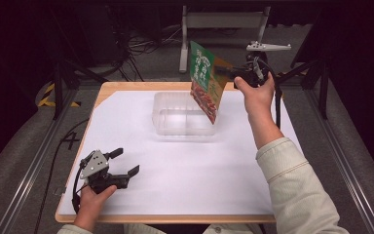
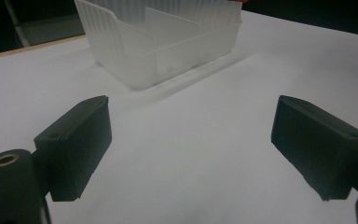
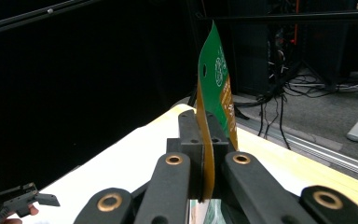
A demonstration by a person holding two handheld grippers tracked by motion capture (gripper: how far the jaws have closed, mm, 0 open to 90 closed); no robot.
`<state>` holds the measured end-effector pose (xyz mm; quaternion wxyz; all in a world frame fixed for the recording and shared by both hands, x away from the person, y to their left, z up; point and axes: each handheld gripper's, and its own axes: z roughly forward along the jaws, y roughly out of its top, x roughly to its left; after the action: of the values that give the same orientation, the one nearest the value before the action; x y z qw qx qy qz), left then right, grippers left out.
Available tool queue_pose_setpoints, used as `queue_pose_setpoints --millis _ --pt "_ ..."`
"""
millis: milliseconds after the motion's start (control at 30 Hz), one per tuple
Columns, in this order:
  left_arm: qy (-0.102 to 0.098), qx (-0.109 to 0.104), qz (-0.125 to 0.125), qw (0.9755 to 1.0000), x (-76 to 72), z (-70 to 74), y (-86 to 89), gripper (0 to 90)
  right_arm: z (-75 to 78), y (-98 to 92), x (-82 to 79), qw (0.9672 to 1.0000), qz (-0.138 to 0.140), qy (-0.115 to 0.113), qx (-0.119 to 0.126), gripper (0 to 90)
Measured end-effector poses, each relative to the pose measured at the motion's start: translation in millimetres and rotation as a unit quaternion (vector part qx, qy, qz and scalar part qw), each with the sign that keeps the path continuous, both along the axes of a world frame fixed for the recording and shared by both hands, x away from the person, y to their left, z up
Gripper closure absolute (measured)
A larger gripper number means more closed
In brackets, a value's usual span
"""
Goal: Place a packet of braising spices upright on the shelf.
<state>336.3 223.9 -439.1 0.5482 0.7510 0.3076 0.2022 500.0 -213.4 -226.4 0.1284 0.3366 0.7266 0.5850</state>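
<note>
A flat green and orange snack packet [image 1: 205,83] hangs tilted over the right side of a clear plastic container [image 1: 168,127] at the table's far middle. My right gripper [image 1: 231,73] is shut on the packet's edge, held up at the far right. Along its jaws, the packet [image 3: 216,88] stands up thin and edge-on, pinched between the fingers [image 3: 191,140]. My left gripper [image 1: 125,162] rests open at the near left of the table, nothing between its fingers [image 2: 77,142]. Ahead of it stands the clear container [image 2: 168,42], which has an inner divider.
A white sheet [image 1: 185,165] covers the wooden table [image 1: 126,87]. Beyond the far edge are a metal stand [image 1: 221,22], cables and dark floor. The left gripper [image 3: 14,200] also shows small at the lower left of the right gripper view.
</note>
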Motion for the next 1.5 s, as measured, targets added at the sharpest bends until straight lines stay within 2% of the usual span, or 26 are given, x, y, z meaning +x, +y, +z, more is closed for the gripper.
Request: queue_pose_setpoints --millis 600,700,1500 --pt "0.0 -0.001 -0.002 1.0 0.9 -0.3 -0.6 12.9 -13.1 4.5 8.1 0.9998 0.01 -0.007 -0.015 90.0" --pt "0.001 0.0 -0.002 1.0 0.8 -0.2 -0.5 12.9 -15.9 4.6 10.5 0.9997 0.005 -0.006 -0.023 90.0" --pt "0.002 0.0 -0.002 1.0 0.8 -0.4 -0.1 12.8 -39.3 2.1 22.0 0.9992 -0.006 0.01 -0.037 90.0"
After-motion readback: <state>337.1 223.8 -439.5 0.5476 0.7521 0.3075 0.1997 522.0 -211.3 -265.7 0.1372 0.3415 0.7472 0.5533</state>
